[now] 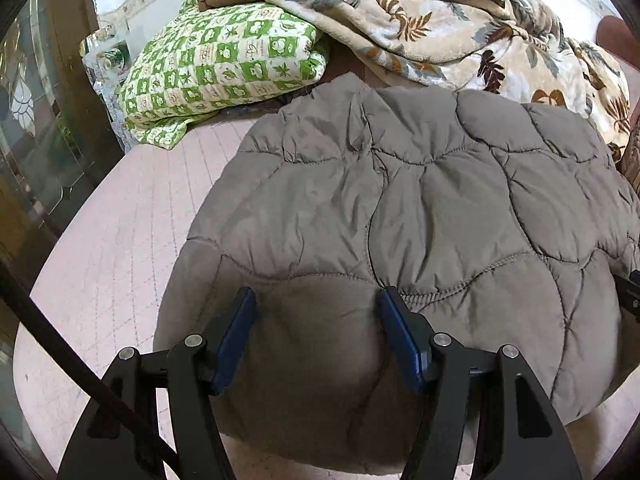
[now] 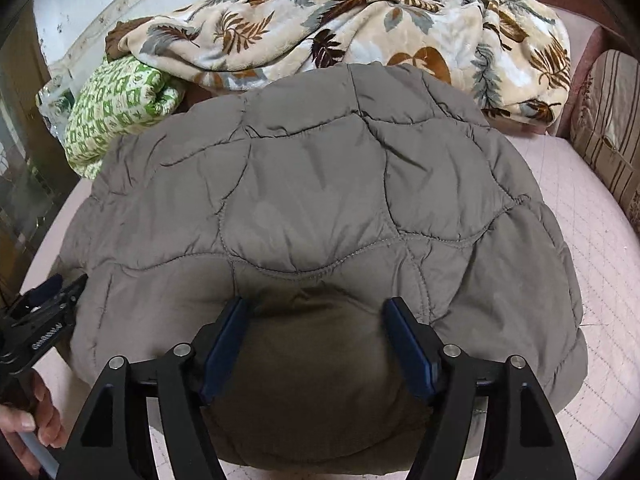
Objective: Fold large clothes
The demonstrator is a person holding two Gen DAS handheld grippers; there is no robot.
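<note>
Presently: grey quilted jacket (image 2: 320, 200), folded on pink bed (image 2: 592, 280). Left gripper (image 1: 318, 304), right gripper (image 2: 316, 312): jaws apart over jacket, prob. not pinching.

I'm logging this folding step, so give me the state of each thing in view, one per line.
quilted grey jacket: folded into a bundle, lying on the pink bed sheet.
left gripper: open, over the jacket's near edge.
right gripper: open, over the near edge.
leaf-print blanket: crumpled, unfolded.
green checked cloth: folded.

Grey-brown quilted jacket (image 1: 420, 208) – green-checked pillow (image 1: 224, 68) (leaf-print cream blanket (image 1: 460, 28)), pale pink bed (image 1: 120, 248).
</note>
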